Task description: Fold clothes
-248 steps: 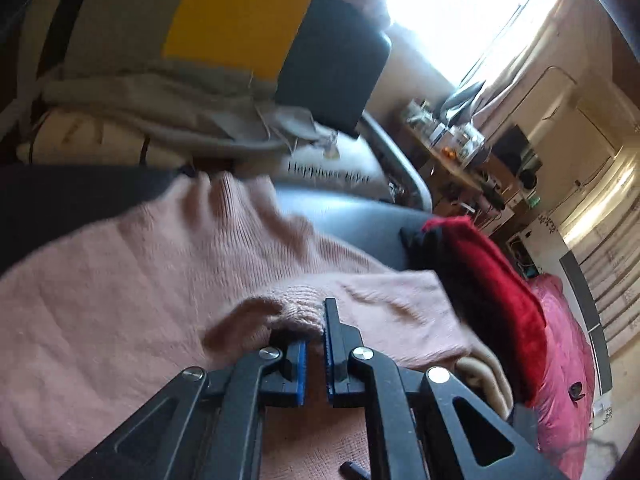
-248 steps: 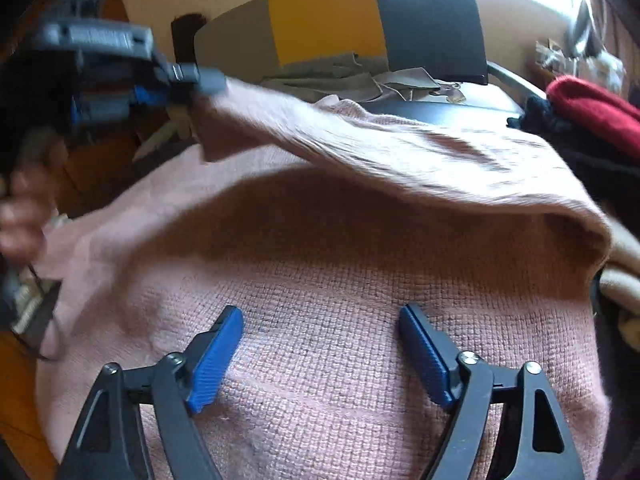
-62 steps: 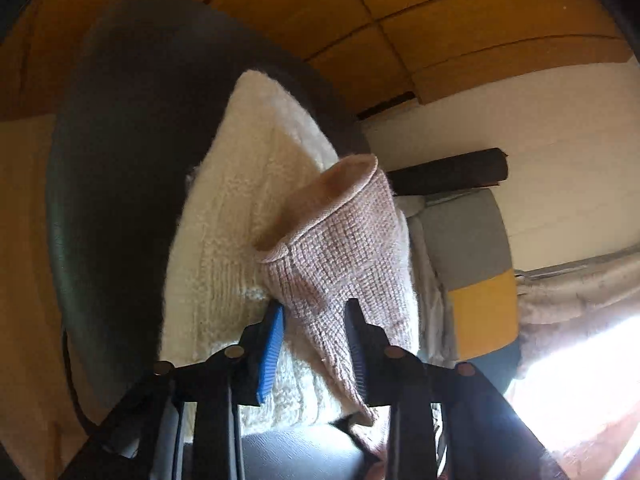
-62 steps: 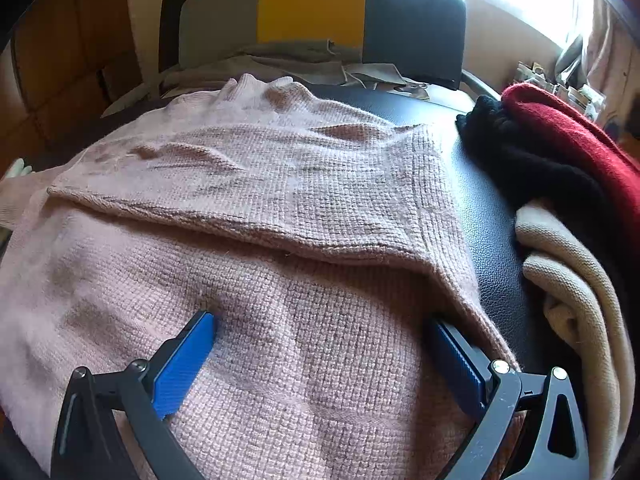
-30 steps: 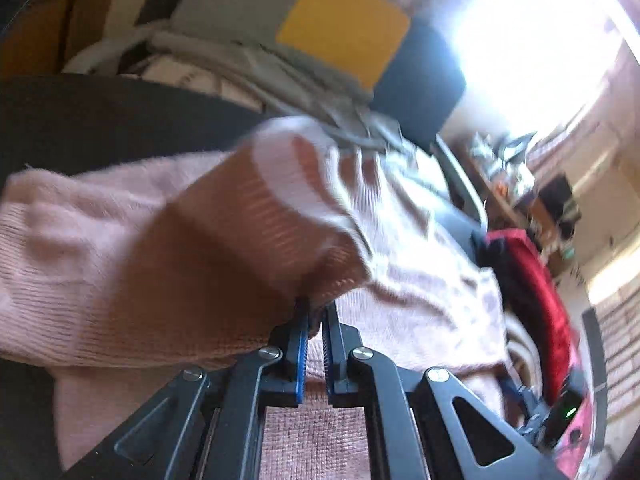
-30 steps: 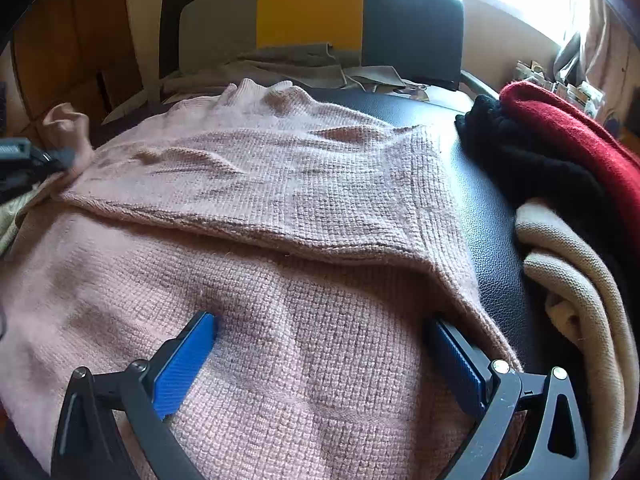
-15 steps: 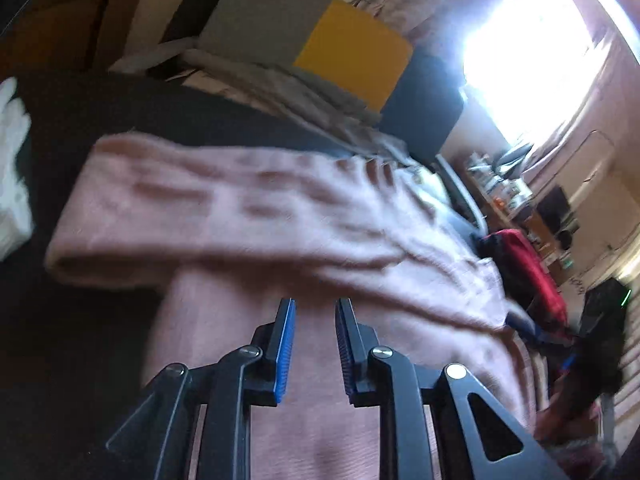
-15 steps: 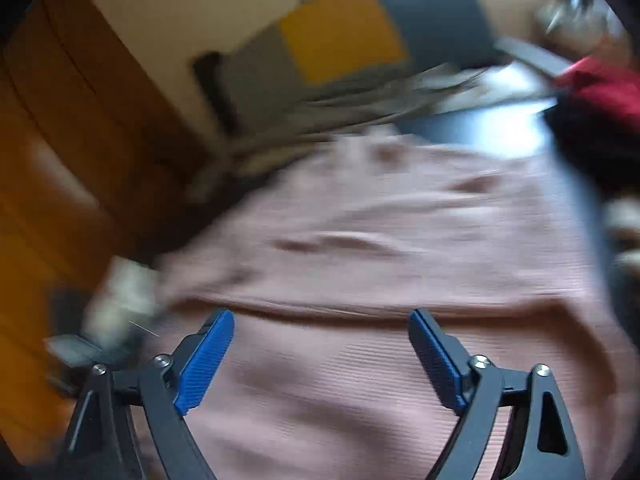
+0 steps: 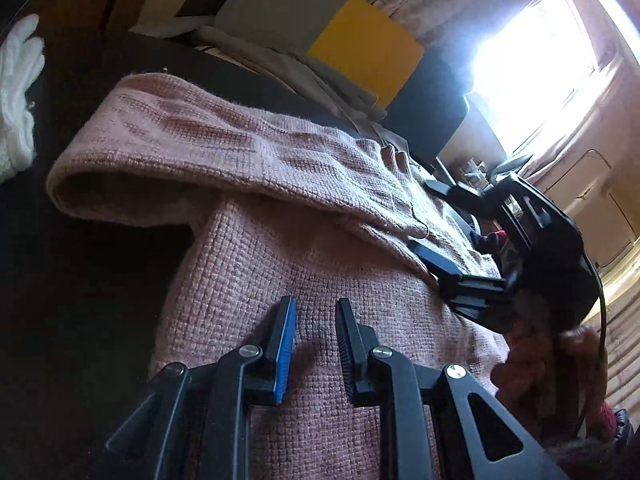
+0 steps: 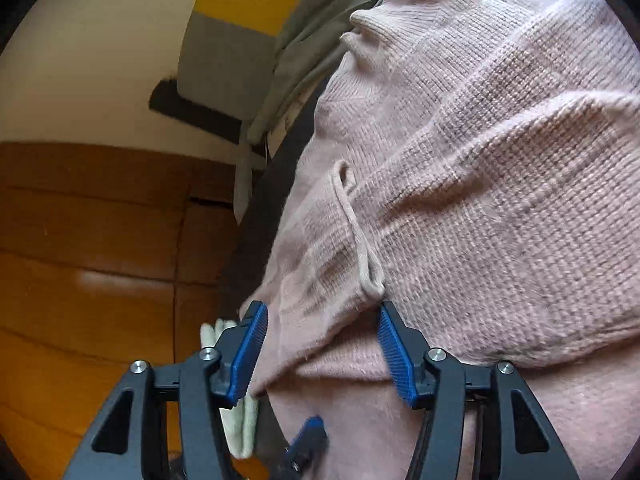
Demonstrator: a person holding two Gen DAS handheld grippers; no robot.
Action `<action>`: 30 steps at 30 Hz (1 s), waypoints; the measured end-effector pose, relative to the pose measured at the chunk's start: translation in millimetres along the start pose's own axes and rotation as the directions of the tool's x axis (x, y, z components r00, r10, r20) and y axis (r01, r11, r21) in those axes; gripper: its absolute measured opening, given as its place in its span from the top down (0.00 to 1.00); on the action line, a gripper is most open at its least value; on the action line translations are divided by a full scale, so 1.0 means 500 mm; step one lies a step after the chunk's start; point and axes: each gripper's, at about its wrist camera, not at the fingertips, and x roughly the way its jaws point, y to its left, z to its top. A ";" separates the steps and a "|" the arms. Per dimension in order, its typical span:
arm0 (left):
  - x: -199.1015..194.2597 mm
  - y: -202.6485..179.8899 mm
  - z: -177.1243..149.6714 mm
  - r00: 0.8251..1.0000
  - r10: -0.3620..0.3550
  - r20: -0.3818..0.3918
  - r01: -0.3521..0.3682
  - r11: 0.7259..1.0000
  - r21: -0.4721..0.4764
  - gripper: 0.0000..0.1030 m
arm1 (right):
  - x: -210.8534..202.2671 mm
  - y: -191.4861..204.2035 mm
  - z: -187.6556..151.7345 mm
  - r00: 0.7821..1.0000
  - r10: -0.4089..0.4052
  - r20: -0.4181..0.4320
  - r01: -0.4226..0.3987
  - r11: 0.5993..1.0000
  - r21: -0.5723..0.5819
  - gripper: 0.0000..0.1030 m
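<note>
A pink knit sweater (image 9: pixel 280 208) lies on a dark surface, with a sleeve folded across its body. My left gripper (image 9: pixel 314 312) is open and empty, its tips just above the sweater's lower body. My right gripper (image 10: pixel 322 340) is open, its jaws on either side of the folded sleeve's edge (image 10: pixel 320 304). The right gripper also shows in the left wrist view (image 9: pixel 460 248), reaching in over the sleeve. The sweater fills the right wrist view (image 10: pixel 480 160).
A grey, yellow and dark cushion (image 9: pixel 340 36) with grey cloth stands behind the sweater. A white knit garment (image 9: pixel 16 92) lies at the far left. Wooden floor (image 10: pixel 80 240) shows beside the surface. A bright window (image 9: pixel 532 60) is at the back right.
My left gripper has let go of the sleeve, which now lies folded across the sweater. My right gripper has swung left and down to the sleeve's edge, jaws narrower.
</note>
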 end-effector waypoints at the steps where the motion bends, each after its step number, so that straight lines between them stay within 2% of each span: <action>1: 0.000 0.001 -0.001 1.000 -0.003 0.001 0.003 1.000 0.000 0.81 | 0.013 0.002 0.001 1.000 -0.009 0.002 0.009 1.000 0.009 0.43; 4: -0.002 0.007 -0.004 1.000 -0.013 0.004 0.013 1.000 -0.005 0.81 | 0.051 0.008 0.002 0.999 -0.038 0.008 0.038 0.999 0.038 0.43; 5: -0.004 0.010 -0.006 1.000 -0.017 0.006 0.017 1.000 -0.008 0.81 | 0.063 0.010 0.003 0.999 -0.047 0.010 0.047 0.998 0.047 0.53; 6: -0.005 0.012 -0.006 1.000 -0.021 0.004 0.021 1.000 -0.011 0.81 | 0.063 0.034 0.007 0.998 -0.057 0.012 0.057 0.998 0.005 0.80; 7: -0.007 0.014 -0.005 1.000 -0.027 0.000 0.027 0.999 -0.017 0.81 | 0.063 0.059 0.012 0.998 -0.066 0.014 0.066 0.997 -0.039 0.95; 11: -0.018 0.029 0.007 0.998 -0.061 -0.025 0.059 0.995 -0.079 0.81 | 0.061 0.159 0.031 0.995 -0.101 0.026 0.104 0.971 -0.215 0.94; 15: -0.041 0.040 0.041 0.995 -0.093 0.026 0.096 0.986 -0.137 0.79 | 0.059 0.259 0.049 0.990 -0.134 0.044 0.140 0.913 -0.382 0.94; 17: -0.044 0.039 0.065 0.996 -0.082 0.040 0.086 0.987 -0.134 0.79 | 0.059 0.309 0.059 0.987 -0.148 0.055 0.157 0.873 -0.462 0.94; 22: -0.026 0.033 0.126 0.998 -0.016 0.053 0.023 0.991 -0.129 0.79 | 0.006 0.415 0.075 0.991 -0.110 0.082 0.137 0.790 -0.598 0.94; 26: 0.011 0.031 0.146 0.998 0.055 0.012 -0.053 0.991 -0.127 0.79 | -0.067 0.446 0.108 0.986 -0.074 0.150 0.153 0.763 -0.628 0.94; 30: 0.046 0.030 0.136 0.994 0.106 -0.038 -0.109 0.989 -0.099 0.79 | -0.167 0.417 0.166 0.968 -0.062 0.242 0.196 0.787 -0.585 0.94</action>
